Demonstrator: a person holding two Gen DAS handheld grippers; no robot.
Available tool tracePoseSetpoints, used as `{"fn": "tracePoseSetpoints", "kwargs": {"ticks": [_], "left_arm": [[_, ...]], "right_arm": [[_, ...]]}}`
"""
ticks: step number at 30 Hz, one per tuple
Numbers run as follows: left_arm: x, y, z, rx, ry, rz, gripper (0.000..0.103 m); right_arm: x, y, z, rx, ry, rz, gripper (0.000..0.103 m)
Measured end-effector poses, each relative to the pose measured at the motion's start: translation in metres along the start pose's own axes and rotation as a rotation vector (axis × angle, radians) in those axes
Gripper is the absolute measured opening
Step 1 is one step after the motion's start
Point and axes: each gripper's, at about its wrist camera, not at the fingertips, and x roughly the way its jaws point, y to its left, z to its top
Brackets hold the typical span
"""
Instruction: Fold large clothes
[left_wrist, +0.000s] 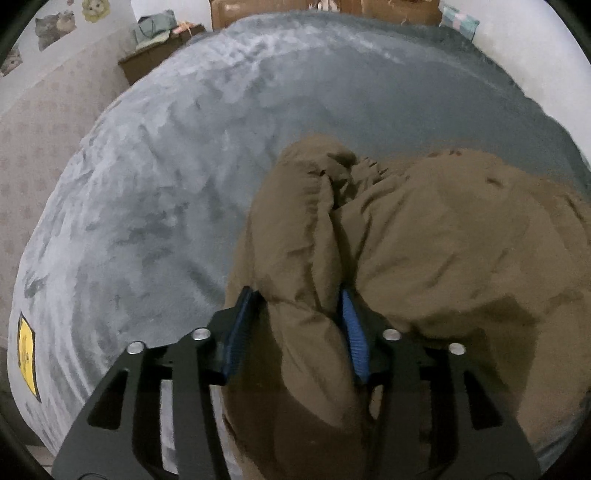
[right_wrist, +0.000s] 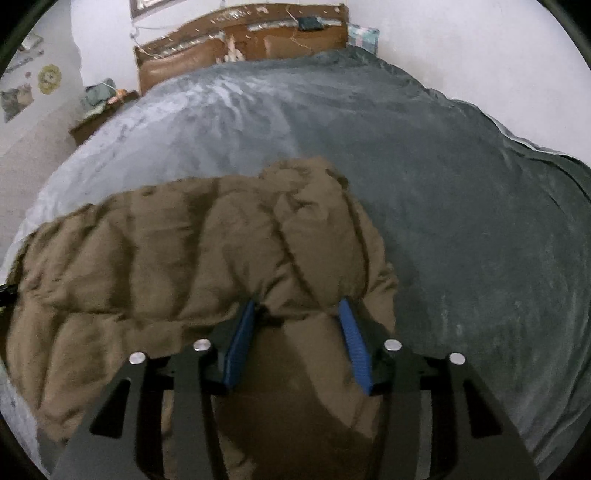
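A brown puffy quilted jacket (left_wrist: 424, 236) lies on a bed with a grey plush blanket (left_wrist: 166, 184). In the left wrist view my left gripper (left_wrist: 299, 295) has its blue-padded fingers (left_wrist: 352, 325) on either side of a thick bunched fold of the jacket and grips it. In the right wrist view the jacket (right_wrist: 166, 251) spreads to the left, and my right gripper (right_wrist: 299, 306) has its blue fingers (right_wrist: 240, 339) clamped around another thick bunch of the jacket's near edge. The fabric fills both gaps.
The grey blanket (right_wrist: 461, 221) covers the bed to a brown headboard (right_wrist: 240, 40) at the far end. A bedside table (left_wrist: 155, 59) with bags stands at the far left. A patterned wall (left_wrist: 44, 155) runs along the left.
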Motion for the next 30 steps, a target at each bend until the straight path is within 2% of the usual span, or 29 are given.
{"fn": "tracePoseSetpoints", "kwargs": {"ticks": [1, 2, 4, 6, 8, 11, 19, 30], "left_arm": [[-0.008, -0.001, -0.002, 0.000, -0.023, 0.006, 0.070], [-0.019, -0.002, -0.009, 0.000, -0.051, 0.019, 0.075], [-0.042, -0.002, -0.019, 0.002, -0.102, 0.020, 0.085], [-0.067, -0.010, -0.033, 0.003, -0.149, 0.011, 0.094], [-0.087, -0.017, -0.046, 0.017, -0.197, 0.022, 0.100], [-0.111, -0.027, -0.055, 0.031, -0.235, 0.008, 0.100], [-0.139, -0.049, -0.100, 0.036, -0.273, -0.003, 0.100], [-0.174, -0.063, -0.144, 0.092, -0.343, -0.069, 0.100]], "right_arm": [[-0.007, 0.001, -0.001, -0.006, -0.015, 0.012, 0.060], [-0.019, 0.005, -0.005, -0.016, -0.041, 0.017, 0.066], [-0.039, 0.011, -0.011, -0.027, -0.082, 0.025, 0.070], [-0.059, 0.017, -0.018, -0.025, -0.117, 0.031, 0.089], [-0.078, 0.024, -0.029, -0.036, -0.160, 0.033, 0.093], [-0.093, 0.035, -0.043, -0.062, -0.184, -0.007, 0.100], [-0.136, 0.049, -0.081, -0.048, -0.258, -0.043, 0.101], [-0.172, 0.049, -0.134, -0.024, -0.269, -0.052, 0.101]]}}
